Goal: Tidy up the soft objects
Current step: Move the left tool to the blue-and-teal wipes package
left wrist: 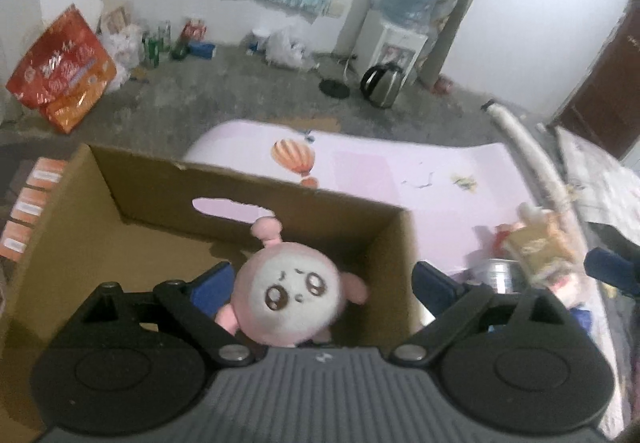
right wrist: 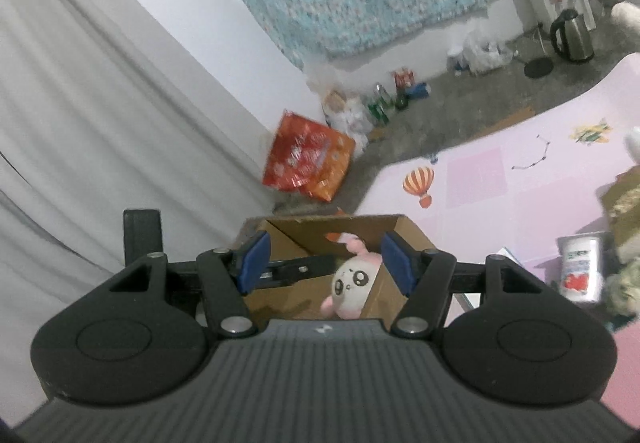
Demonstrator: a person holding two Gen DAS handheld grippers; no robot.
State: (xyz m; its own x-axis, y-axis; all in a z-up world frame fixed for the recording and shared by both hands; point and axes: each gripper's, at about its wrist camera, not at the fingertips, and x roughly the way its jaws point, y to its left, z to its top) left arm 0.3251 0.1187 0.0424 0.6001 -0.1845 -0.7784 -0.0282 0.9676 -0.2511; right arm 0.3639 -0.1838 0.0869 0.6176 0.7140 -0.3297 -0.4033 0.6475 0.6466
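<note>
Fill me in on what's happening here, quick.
A person with a two-finger gripper in each hand is sorting soft toys. A round pink-and-white plush toy lies inside the open brown cardboard box on the pink play mat. The left gripper hangs over it, fingers spread wide and clear of the toy. The right gripper is open and holds nothing.

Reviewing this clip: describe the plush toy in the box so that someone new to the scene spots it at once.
Find the pink play mat on the floor, then the open cardboard box at its edge. Inside lies the plush toy, round and pink with a white face, big dark eyes and a knob on top; nothing else soft is seen in the box.
</note>
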